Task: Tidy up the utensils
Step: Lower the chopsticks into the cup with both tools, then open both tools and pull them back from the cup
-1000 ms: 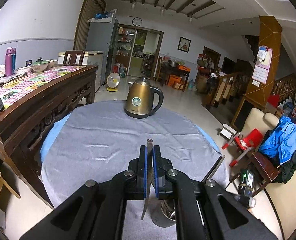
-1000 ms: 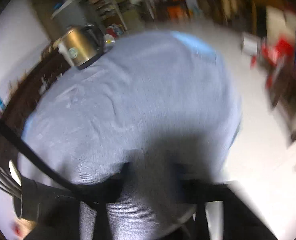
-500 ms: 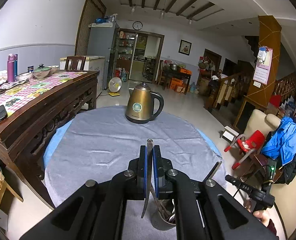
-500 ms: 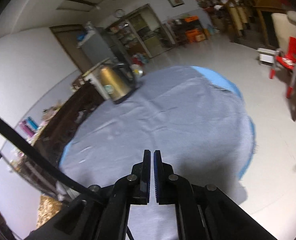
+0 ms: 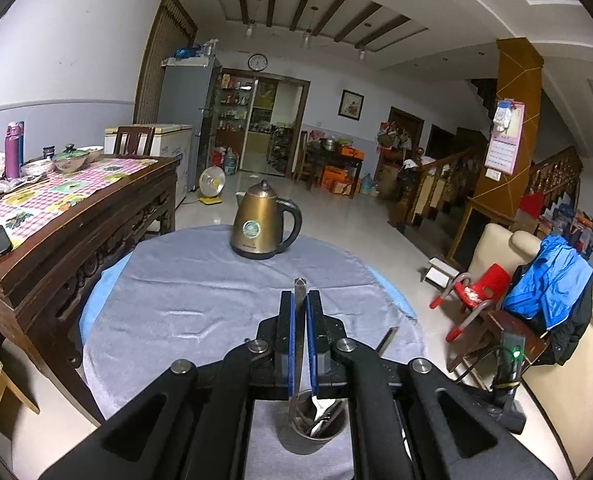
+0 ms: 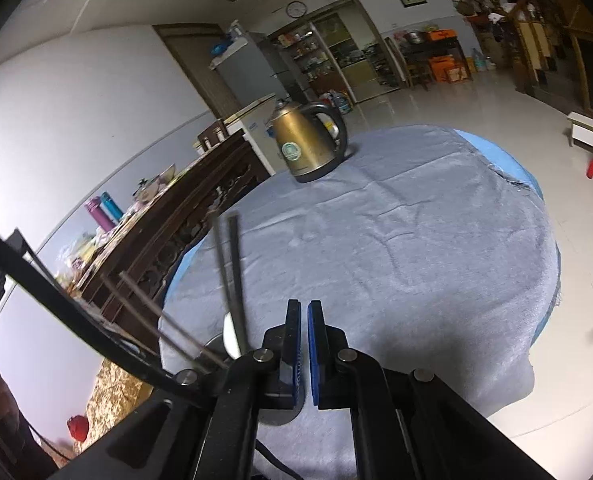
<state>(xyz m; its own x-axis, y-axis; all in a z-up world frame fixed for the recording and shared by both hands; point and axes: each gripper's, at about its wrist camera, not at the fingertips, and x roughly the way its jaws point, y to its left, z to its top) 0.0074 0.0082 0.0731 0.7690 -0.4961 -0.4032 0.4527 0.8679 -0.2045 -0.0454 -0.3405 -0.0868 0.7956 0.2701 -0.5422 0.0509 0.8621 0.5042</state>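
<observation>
Looking along your left gripper, its two blue fingers pinch one flat metal utensil handle. One round metal cup sits below on the soft grey worktop, with more utensils inside. One shiny gold kettle stands far back.

Your right gripper is closed on nothing. One kettle, one cup with thin handles sticking up.

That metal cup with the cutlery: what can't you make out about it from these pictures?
- Round metal cup, left wrist view: the left gripper covers its sides.
- Thin metal utensil in that gripper: lower end hidden, type unclear.
- Right wrist view: the right gripper body hides the cup; the dark handles are blurred.
</observation>
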